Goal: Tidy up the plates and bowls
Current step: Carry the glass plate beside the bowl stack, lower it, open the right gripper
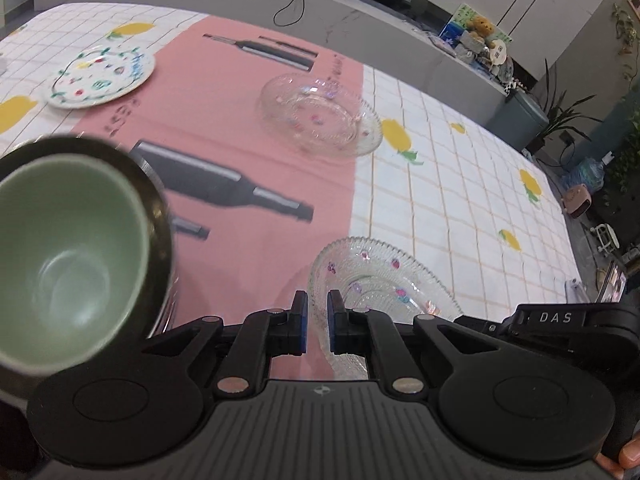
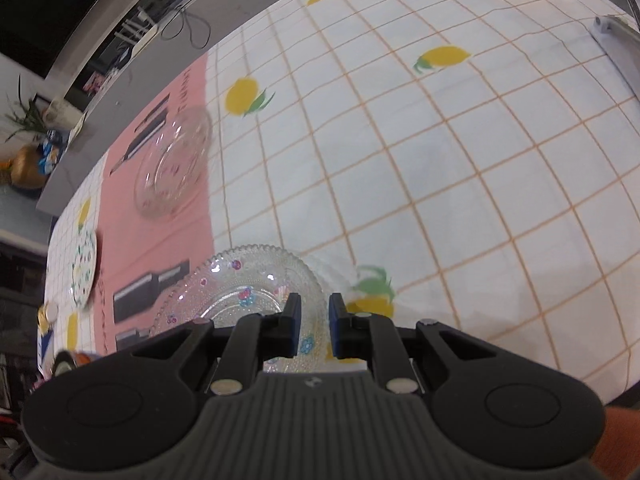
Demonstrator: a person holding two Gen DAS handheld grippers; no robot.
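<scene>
Glass plate [image 1: 380,280] rim is pinched between both the left gripper [image 1: 318,320] and right gripper [image 2: 315,326]; better lift evenly toward the far glass plate [image 1: 320,114]

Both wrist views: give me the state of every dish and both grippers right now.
Near glass plate: rim pinched by both grippers.
Far glass plate: on the pink cloth, untouched, empty.
Floral plate: flat on the table, empty.
Green bowl: nested in a dark bowl, empty.
Left gripper: shut on the near glass plate.
Right gripper: shut on the same plate.
</scene>
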